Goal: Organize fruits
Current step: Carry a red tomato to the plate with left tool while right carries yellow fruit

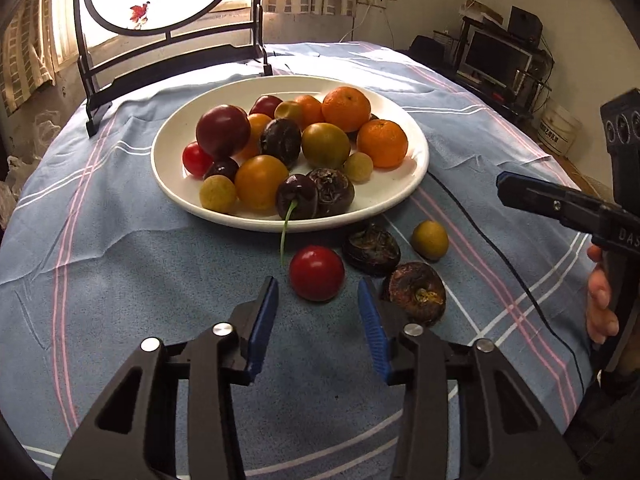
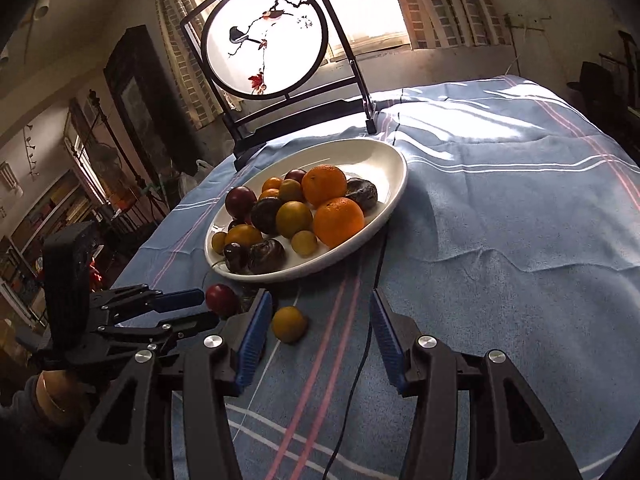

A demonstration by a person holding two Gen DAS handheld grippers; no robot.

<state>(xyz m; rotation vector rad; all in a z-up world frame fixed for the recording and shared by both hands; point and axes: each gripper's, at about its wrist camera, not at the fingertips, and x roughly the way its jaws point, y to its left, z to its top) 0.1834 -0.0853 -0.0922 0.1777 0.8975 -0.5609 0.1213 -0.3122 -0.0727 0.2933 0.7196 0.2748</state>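
Observation:
A white plate (image 1: 400, 196) holds many fruits: oranges, plums, cherries, dark water chestnuts, small yellow fruits. On the cloth in front of it lie a red cherry tomato (image 1: 317, 273), two dark water chestnuts (image 1: 371, 250) (image 1: 417, 293) and a small yellow fruit (image 1: 430, 239). My left gripper (image 1: 318, 294) is open, its fingers just short of the tomato. My right gripper (image 2: 321, 309) is open and empty above the cloth, with the yellow fruit (image 2: 289, 324) just ahead of its left finger. The plate (image 2: 384, 160) and tomato (image 2: 221, 300) show in the right wrist view too.
A round painted screen on a black stand (image 1: 168, 40) stands behind the plate at the table's far edge. A thin black cable (image 1: 500, 256) runs across the blue striped tablecloth (image 1: 120, 280). The right gripper (image 1: 560, 204) shows at the right.

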